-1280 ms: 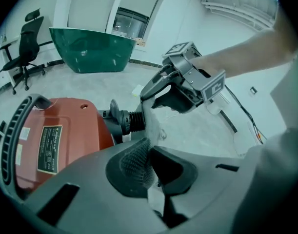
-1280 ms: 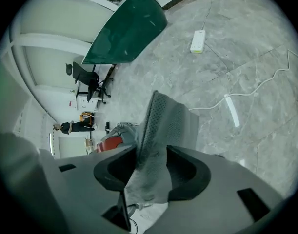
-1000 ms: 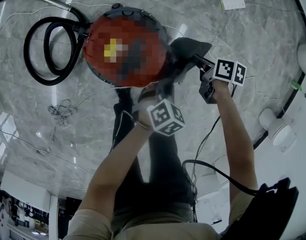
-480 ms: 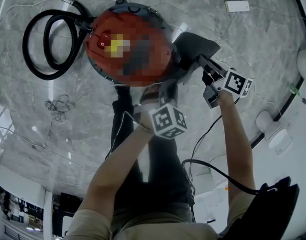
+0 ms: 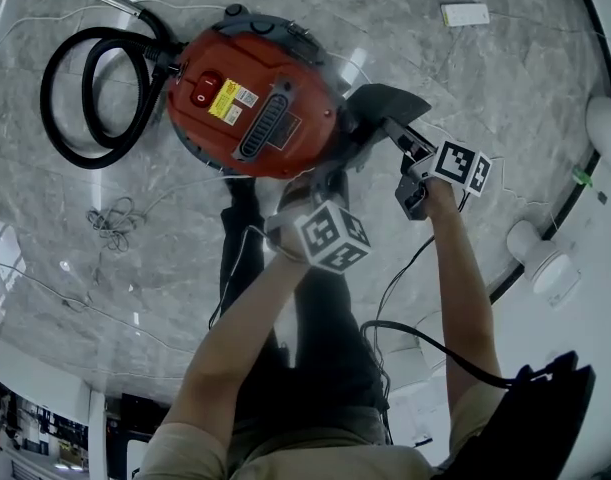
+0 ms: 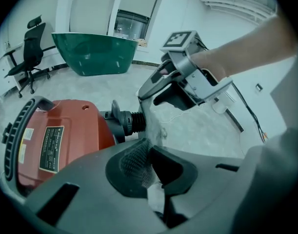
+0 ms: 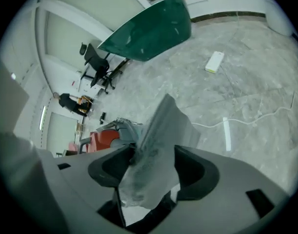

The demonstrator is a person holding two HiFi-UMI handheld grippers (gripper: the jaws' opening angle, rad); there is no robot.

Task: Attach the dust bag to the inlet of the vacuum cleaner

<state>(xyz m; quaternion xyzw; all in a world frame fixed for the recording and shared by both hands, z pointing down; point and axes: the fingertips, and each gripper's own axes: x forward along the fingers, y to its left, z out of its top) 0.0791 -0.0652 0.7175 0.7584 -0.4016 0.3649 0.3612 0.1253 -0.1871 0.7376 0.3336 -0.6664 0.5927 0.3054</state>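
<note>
**Item:** dust bag [image 7: 161, 130], grey, limp cloth.

**Location:** held up between the two tongs, just beside the red vacuum cleaner [image 5: 250, 98], on the side away from the coiled hose [image 5: 80, 98]. It is not yet on any inlet.

**Left tongs** [image 6: 149, 162]: closed on a thin edge of the bag, with mesh-like cloth pinched between the pads.

**Right tongs** [image 7: 156, 169]: the jaws have just been opening. They stand apart with a fold of the bag between them, and the pads do not press it.

**Also noted:** a black ribbed fitting [image 6: 124, 122] on the cleaner's body, seen in the left gripper view. Whether it is the inlet cannot be told.

**Handling, as judged:**
- The left grip is likely the bag's only hold at present, so it should stay firm.
- The right tongs would do best to take a fresh hold nearer the bag's mouth. The opening can then be spread and faced square to the inlet before it is pushed on.
- Limp cloth is apt to fold over and cover the mouth, so keep it taut between the two holds.
</note>
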